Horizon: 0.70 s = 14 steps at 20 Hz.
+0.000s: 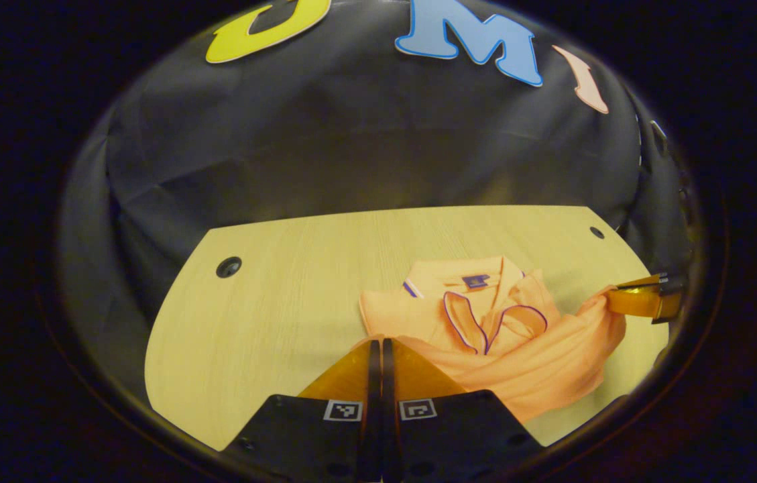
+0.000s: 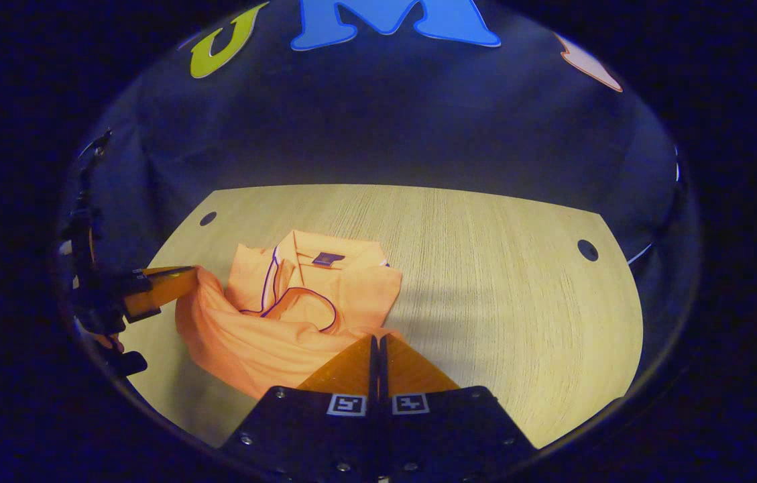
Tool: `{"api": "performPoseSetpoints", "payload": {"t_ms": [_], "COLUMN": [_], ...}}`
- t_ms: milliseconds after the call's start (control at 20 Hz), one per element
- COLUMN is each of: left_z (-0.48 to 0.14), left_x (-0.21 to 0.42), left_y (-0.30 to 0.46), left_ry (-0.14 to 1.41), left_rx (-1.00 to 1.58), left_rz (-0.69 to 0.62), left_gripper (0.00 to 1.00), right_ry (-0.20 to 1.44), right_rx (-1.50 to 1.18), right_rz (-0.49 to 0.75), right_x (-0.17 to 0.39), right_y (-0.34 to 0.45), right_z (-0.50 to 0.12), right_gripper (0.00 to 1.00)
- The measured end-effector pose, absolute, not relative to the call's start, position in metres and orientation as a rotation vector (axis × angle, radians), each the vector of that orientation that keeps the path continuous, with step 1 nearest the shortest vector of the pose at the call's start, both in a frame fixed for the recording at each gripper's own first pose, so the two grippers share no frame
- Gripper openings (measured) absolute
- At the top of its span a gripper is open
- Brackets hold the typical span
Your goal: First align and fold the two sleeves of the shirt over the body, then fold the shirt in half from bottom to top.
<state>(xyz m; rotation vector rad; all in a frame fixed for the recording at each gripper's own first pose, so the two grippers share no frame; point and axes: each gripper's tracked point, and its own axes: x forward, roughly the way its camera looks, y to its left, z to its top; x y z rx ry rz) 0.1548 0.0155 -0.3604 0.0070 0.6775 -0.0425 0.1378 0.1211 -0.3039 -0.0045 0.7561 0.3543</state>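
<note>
An orange polo shirt (image 1: 485, 335) lies on a pale wooden table (image 1: 271, 295), collar at the far end toward the dark cloth wall, both sleeves already folded in over the chest. Its lower half is lifted off the table and sags in a curve between two grippers — each appears to hold one bottom corner. The left gripper (image 1: 376, 343) has its fingers pressed together with the hem cloth at their tips; the right gripper (image 2: 376, 339) looks the same, fingers closed with fabric at the tips. The shirt's long axis runs away from both grippers, so the collar lies straight ahead of each, about equally near. Judging from this, the bottom-to-top fold is under way. The right gripper view adds the hand (image 2: 106, 345) behind the left gripper; the left gripper view catches the right gripper's fingers on the hem from the side.
</note>
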Motion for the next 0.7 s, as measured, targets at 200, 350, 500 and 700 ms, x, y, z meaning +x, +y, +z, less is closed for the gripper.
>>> {"api": "performPoseSetpoints", "payload": {"t_ms": [200,350,500,700], "left_z": [-0.360,-0.364,-0.369,-0.379], "left_x": [0.211,0.246,0.275,0.306], "left_y": [0.015,0.017,0.019,0.015], "left_ry": [0.651,0.629,0.614,0.601], "left_rx": [-0.016,-0.033,-0.022,0.047], "left_rz": [-0.035,-0.019,-0.011,-0.027], "left_gripper": [0.06,0.05,0.05,0.06], "right_ry": [0.703,0.686,0.683,0.676], "right_rx": [0.014,0.041,0.064,0.112], "right_rz": [0.323,0.302,0.287,0.242], "right_x": [0.194,0.229,0.254,0.285], "right_y": [0.123,0.126,0.127,0.125], "right_z": [-0.293,-0.294,-0.302,-0.310], "right_gripper": [0.00,0.00,0.00,0.00]}}
